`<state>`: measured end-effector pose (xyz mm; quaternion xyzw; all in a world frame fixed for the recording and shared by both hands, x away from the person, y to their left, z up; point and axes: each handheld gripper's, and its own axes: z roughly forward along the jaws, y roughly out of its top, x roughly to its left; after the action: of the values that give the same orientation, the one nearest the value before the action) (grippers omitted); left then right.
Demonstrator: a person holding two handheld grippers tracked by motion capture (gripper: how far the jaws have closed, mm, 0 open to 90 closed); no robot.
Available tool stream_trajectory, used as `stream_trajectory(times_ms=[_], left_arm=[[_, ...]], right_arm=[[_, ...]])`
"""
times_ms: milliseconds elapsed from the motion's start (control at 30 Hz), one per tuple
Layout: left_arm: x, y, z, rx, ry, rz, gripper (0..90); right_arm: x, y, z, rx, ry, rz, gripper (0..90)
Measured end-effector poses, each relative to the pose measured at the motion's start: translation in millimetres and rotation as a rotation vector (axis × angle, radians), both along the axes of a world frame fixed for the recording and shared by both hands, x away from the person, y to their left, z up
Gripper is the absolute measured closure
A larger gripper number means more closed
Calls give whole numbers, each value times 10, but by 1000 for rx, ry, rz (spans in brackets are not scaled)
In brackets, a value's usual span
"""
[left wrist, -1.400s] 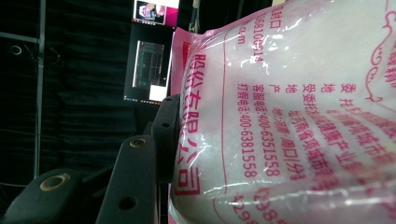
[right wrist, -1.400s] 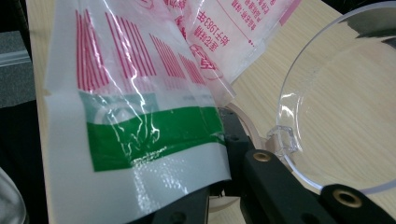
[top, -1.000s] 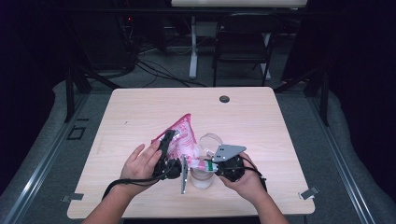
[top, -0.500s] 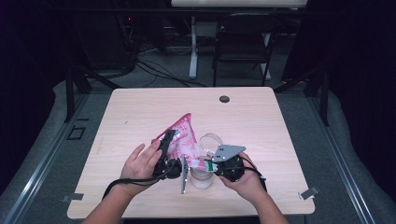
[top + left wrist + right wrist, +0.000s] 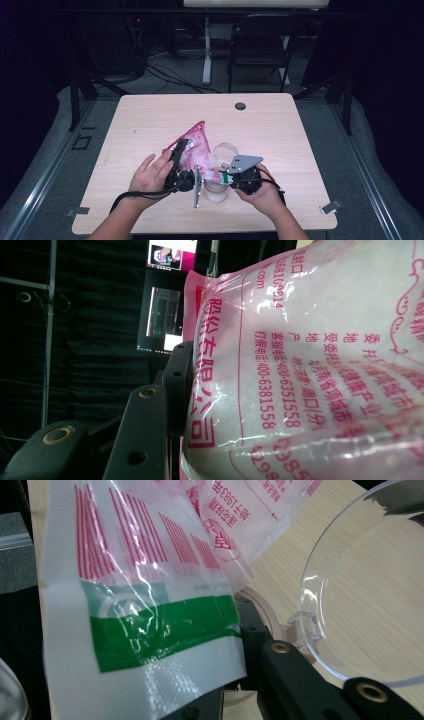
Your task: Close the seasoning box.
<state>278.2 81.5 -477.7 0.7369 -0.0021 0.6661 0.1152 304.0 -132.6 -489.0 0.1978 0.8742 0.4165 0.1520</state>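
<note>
Near the front edge of the pale wood-grain counter point(image 5: 150, 125), a pink-and-clear plastic bag point(image 5: 192, 145) is stretched between the two tongs, rising to a peak at its far end. Left of the bag, the left tongs point(image 5: 176, 159) are clamped on its side; in the left gripper view the black jaws press against glossy, crinkled film point(image 5: 310, 365) printed with pink characters and numbers, white granules showing through. Just right of the bag's lower end stands a clear, round plastic container point(image 5: 218, 187), its hinged transparent lid point(image 5: 226, 151) tipped up behind it. Right of that, the right tongs point(image 5: 226, 178) are shut on the bag's torn corner point(image 5: 150, 630), a shiny flap with pink stripes and a green band, held over the container. The lid's smooth curved rim point(image 5: 320, 630) sits just beside that flap.
</note>
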Motion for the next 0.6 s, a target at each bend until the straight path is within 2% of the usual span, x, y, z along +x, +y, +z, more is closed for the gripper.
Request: stream_trajectory(times_ms=[600], left_arm=[[-8, -18, 14, 1, -1, -5, 609]], right_arm=[[9, -9, -7, 0, 2, -2, 900]])
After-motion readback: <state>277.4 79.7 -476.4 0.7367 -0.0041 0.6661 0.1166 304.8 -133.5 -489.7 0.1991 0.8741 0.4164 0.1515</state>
